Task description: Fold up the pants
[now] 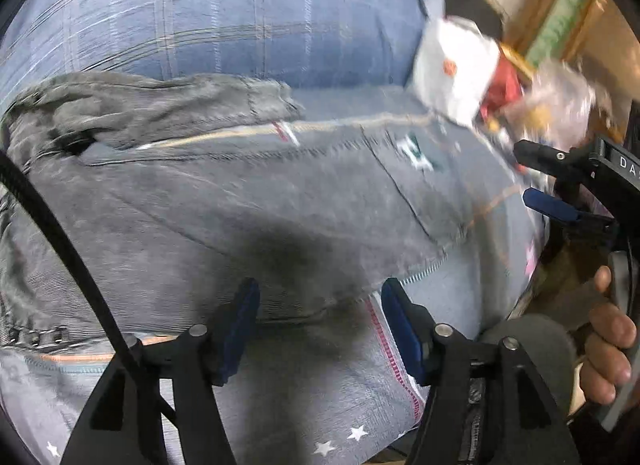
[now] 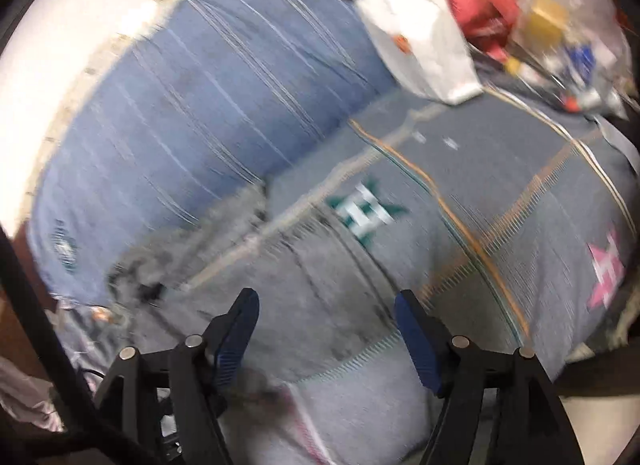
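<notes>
Grey pants (image 1: 224, 201) lie spread flat on a grey-blue patterned bed cover (image 1: 304, 393), their bunched end at the left. My left gripper (image 1: 320, 305) hovers open just above the pants' near edge, with nothing between its blue pads. At the right of the left wrist view my right gripper (image 1: 524, 175) is held by a hand (image 1: 608, 349), its jaws apart and off the cloth. In the blurred right wrist view the right gripper (image 2: 326, 313) is open over the pants (image 2: 280, 273), empty.
A blue plaid cushion (image 1: 224, 21) rises behind the pants. At the far right sit a white bag (image 1: 456, 69), a red item (image 2: 476, 1) and a clear plastic bag (image 2: 568, 25) of small things. A black cable (image 1: 60, 241) crosses the left side.
</notes>
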{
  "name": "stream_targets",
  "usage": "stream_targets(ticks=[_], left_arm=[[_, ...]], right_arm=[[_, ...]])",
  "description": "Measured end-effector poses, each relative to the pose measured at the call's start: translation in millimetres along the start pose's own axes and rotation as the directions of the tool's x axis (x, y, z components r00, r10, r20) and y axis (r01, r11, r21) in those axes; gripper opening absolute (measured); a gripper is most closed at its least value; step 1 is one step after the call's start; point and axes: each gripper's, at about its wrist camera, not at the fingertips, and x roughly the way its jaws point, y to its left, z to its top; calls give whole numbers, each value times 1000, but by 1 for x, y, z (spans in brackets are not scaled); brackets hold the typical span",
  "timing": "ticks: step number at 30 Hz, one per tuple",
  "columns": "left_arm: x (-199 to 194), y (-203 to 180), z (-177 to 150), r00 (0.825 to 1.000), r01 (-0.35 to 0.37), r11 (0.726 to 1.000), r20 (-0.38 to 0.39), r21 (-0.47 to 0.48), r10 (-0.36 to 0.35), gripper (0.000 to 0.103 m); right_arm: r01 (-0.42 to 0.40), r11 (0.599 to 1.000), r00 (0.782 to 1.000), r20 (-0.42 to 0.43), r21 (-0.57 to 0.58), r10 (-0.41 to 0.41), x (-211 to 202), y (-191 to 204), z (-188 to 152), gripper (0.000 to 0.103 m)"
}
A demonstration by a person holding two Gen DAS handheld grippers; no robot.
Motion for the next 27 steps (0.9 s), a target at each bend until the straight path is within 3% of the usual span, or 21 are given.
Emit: stream_targets(ticks=[3, 5, 10, 15, 19, 24, 27], left_arm=[[-13, 25, 17, 999, -18, 997, 30, -69, 20, 70], [-18, 44, 32, 998, -37, 994, 48, -105, 42, 70], [-7, 82, 75, 994, -91, 984, 48, -150, 99, 70], [13, 130, 112, 994, -89, 969, 37, -232, 101, 70], [28, 158, 130, 993, -85, 953, 49, -292, 104, 70], [51, 182, 148, 991, -124, 912, 3, -392, 136, 70], [61, 191, 159, 990, -128, 902, -6, -411, 138, 70]], right_arm=[[-165, 986, 985, -53, -15, 164, 13, 22, 29, 73], [-221, 975, 972, -90, -17, 218, 28, 37, 45, 74], [-267, 961, 944, -217, -68, 247, 94, 70, 92, 73], [-258, 958, 926, -317, -126, 208, 169, 80, 124, 73], [-228, 969, 903, -393, -99, 172, 235, 76, 141, 73], [-169, 984, 871, -475, -55, 123, 313, 87, 150, 50], [-83, 992, 898, -438, -92, 34, 347, 95, 164, 50]])
